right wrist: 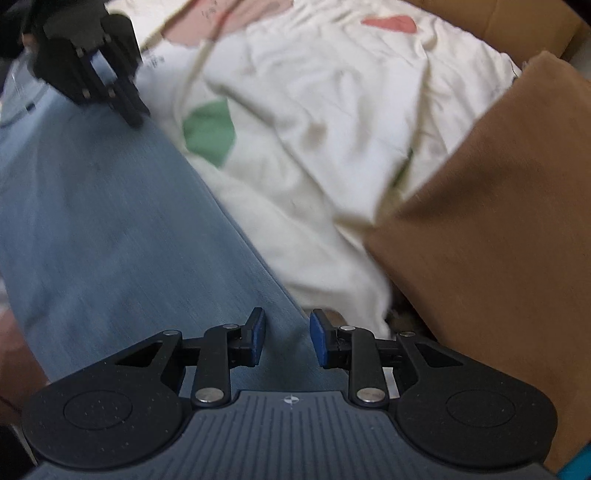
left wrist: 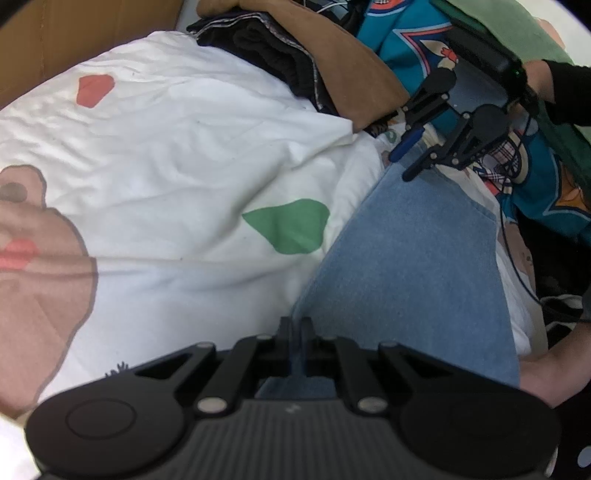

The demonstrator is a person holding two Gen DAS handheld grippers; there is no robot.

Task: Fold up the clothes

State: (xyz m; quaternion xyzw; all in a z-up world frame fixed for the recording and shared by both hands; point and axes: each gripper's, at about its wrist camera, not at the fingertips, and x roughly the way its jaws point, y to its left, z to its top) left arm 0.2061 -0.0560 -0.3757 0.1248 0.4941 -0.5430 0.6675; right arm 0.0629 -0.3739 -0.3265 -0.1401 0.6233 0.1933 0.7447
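A light blue denim garment lies flat on a white printed sheet. At the bottom of the left wrist view, my left gripper is shut on the near edge of the denim, and blue cloth shows between its fingers. The right wrist view shows the same left gripper at the denim's far corner. My right gripper stands open just above the denim's near edge, its blue pads apart and nothing pinched between them. It also shows in the left wrist view as the right gripper at the denim's far end.
A brown cloth lies to the right of the denim, with dark folded clothes on it. A teal patterned garment and a green cloth lie behind. A cardboard box wall borders the sheet. A person's arm rests at the right.
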